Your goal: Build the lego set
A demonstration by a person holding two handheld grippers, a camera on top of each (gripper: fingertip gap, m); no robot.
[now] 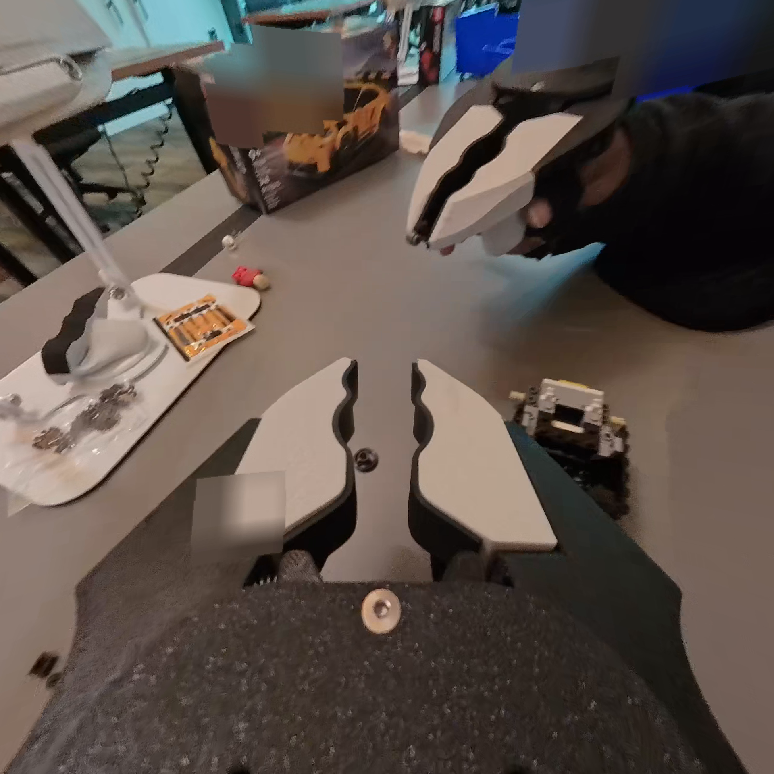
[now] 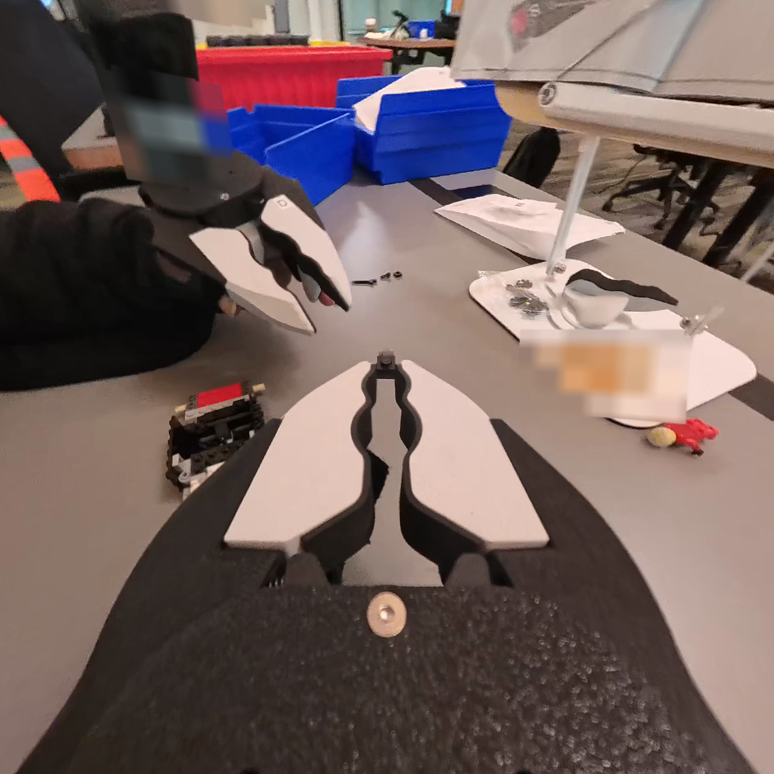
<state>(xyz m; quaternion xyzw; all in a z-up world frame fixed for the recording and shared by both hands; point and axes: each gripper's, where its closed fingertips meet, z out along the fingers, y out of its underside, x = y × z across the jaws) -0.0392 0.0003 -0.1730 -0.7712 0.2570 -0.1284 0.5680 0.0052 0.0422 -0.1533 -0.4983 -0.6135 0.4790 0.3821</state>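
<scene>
My left gripper (image 1: 385, 368) is open and empty, low over the grey table (image 1: 377, 301). A small black round piece (image 1: 365, 459) lies on the table between its fingers. The part-built black and grey lego model (image 1: 574, 423) sits just right of it. My right gripper (image 2: 386, 365) is shut on a small dark grey piece (image 2: 385, 358) pinched at its tips, held above the table. In the right wrist view the model (image 2: 218, 423) is to the lower left and the left gripper (image 2: 328, 318) is ahead. The right gripper (image 1: 421, 242) shows far right in the left wrist view.
A white stand base (image 1: 176, 289) holds a bag of dark pieces (image 1: 83, 419) and an orange sticker sheet (image 1: 205, 326). A red and tan piece (image 1: 249, 277) and the set's box (image 1: 310, 138) lie beyond. Small black pieces (image 2: 377, 278), blue bins (image 2: 419, 125) and papers (image 2: 527, 222) are farther off. There is about 7 cm between the tips of the two grippers.
</scene>
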